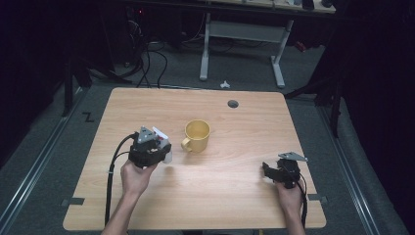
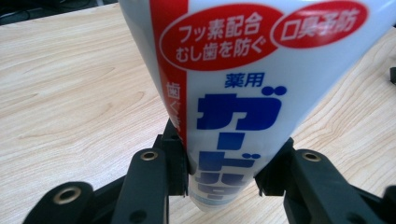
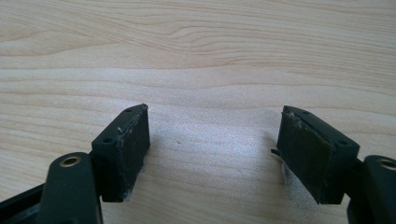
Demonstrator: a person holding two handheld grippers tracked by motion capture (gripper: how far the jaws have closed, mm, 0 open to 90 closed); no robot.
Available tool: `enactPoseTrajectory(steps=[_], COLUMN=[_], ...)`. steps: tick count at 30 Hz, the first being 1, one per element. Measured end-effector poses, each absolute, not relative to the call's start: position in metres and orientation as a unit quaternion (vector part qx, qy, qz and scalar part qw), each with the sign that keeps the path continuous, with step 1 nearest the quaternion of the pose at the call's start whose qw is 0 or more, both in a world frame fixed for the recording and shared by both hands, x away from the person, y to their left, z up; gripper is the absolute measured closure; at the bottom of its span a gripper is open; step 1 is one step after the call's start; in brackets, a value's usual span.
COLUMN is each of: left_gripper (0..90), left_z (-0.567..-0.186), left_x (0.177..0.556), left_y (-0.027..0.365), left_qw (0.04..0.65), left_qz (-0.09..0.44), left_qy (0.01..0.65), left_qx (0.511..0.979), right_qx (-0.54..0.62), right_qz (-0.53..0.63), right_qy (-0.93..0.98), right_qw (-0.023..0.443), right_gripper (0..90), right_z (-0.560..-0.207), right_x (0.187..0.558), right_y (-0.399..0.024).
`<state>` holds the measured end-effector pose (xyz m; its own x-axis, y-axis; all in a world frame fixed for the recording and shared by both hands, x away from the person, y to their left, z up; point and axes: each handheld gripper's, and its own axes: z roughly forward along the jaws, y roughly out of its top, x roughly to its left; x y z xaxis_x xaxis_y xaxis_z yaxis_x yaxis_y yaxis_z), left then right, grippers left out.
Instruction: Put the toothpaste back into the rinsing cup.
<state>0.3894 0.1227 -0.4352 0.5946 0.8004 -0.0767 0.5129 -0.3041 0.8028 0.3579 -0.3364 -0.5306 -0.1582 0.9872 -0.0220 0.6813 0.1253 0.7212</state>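
While the right claw (image 3: 212, 154) hovers with its jaws spread apart and nothing between them over the bare wooden bench (image 1: 235, 196), well to the right of the yellow mug (image 1: 197, 135), the left claw (image 2: 224, 170) is clenched on a white toothpaste tube (image 2: 233, 93), held just left of the mug, beside its handle.

You are gripping white tube (image 2: 243, 93) showing red stripe, red ovals with white lettering, blue lettering below. Yellow mug (image 1: 196, 135) sitting on pale wood-grain table (image 1: 235, 196). Your left gripper (image 1: 161, 152) showing black body, grey plate; right gripper (image 3: 215, 154) showing black jaws.
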Motion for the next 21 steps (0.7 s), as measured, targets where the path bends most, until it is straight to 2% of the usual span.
enactPoseTrajectory(steps=[21], left_gripper=[63.1], left_z=[-0.411], left_x=[0.397], left_y=[0.125], left_qw=[0.444], left_qz=[0.15], left_qy=[0.404], left_qx=[0.786], right_qx=[0.596], right_qz=[0.291], right_qy=[0.702], right_qw=[0.261], right_gripper=[25.6], right_z=[-0.53], right_x=[0.358], right_y=[-0.336])
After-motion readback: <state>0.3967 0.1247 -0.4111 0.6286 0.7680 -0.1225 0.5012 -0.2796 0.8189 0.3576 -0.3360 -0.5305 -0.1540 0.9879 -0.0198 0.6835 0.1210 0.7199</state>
